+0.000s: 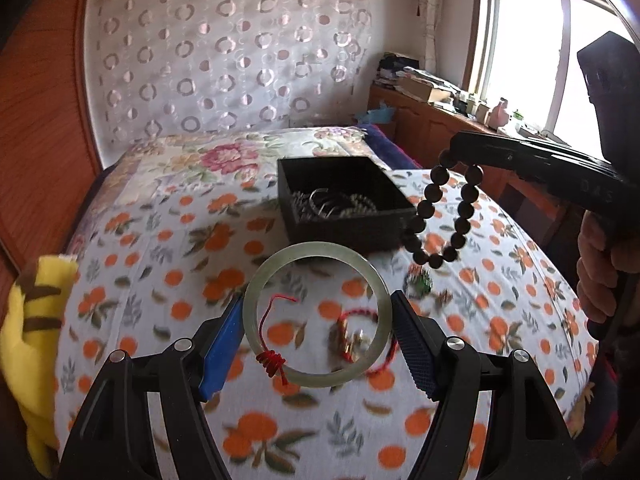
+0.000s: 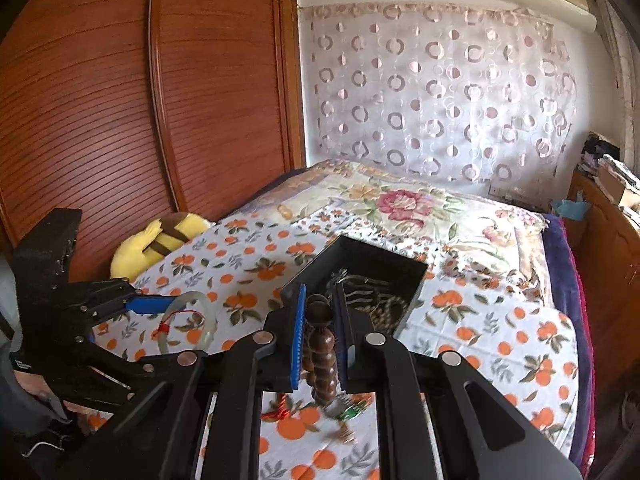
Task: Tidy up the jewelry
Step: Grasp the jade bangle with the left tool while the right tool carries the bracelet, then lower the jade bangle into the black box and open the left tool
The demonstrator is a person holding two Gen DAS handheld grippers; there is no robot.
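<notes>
Left wrist view: left gripper (image 1: 318, 330), fingers spread wide, clamps pale green jade bangle (image 1: 316, 314) with red cord, held just before the open black rectangular box (image 1: 344, 200).

Right wrist view: right gripper (image 2: 320, 334), fingers nearly together, pinches dark brown wooden bead bracelet (image 2: 322, 354) hanging just before the box (image 2: 356, 276).

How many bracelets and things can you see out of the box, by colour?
Green: 1, the jade bangle in the left gripper.
Brown: 1, the bead bracelet in the right gripper.
Red: 1, the cord bracelet on the bedspread.
Total: 3. Jewelry inside the black box not counted.
</notes>
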